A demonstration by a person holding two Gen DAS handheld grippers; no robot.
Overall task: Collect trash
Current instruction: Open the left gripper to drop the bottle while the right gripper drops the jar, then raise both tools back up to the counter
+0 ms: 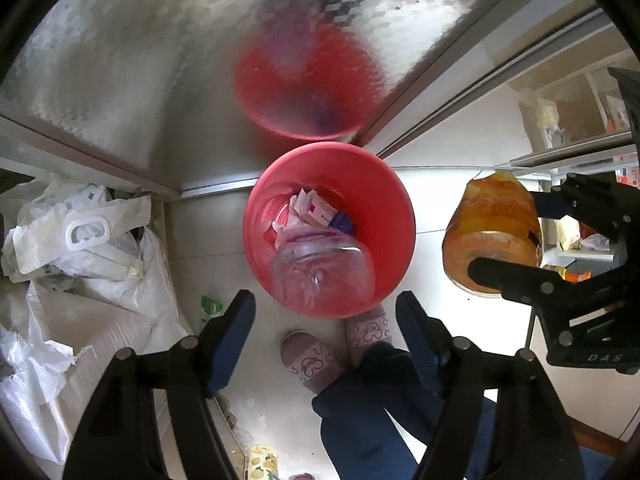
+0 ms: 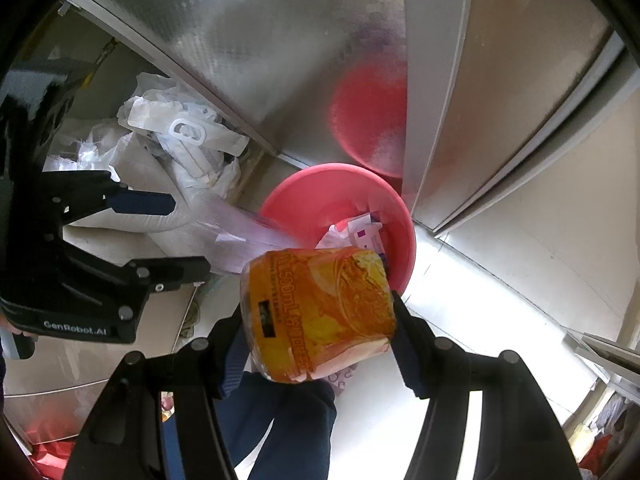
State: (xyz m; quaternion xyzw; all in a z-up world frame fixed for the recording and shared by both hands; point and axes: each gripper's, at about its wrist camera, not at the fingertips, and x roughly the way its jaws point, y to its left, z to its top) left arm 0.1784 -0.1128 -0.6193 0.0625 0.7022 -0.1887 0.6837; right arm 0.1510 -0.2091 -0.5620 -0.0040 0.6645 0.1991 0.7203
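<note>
A red trash bin (image 1: 256, 216) stands on the floor against a metal cabinet, holding paper scraps and a clear plastic bottle (image 1: 324, 272). My left gripper (image 1: 326, 320) is open and empty just above the bin's near rim. My right gripper (image 2: 318, 320) is shut on an orange-yellow bottle (image 2: 320, 312), held above and to the right of the bin (image 2: 300, 196). The same orange bottle (image 1: 492, 232) and right gripper (image 1: 516, 236) show at the right of the left wrist view. The left gripper (image 2: 186, 236) shows open at the left of the right wrist view.
White plastic bags (image 1: 80, 248) are piled left of the bin. A patterned metal cabinet (image 1: 140, 60) rises behind it. The person's slippered feet (image 1: 308, 360) stand just in front of the bin. Shelves (image 1: 580, 120) lie to the right.
</note>
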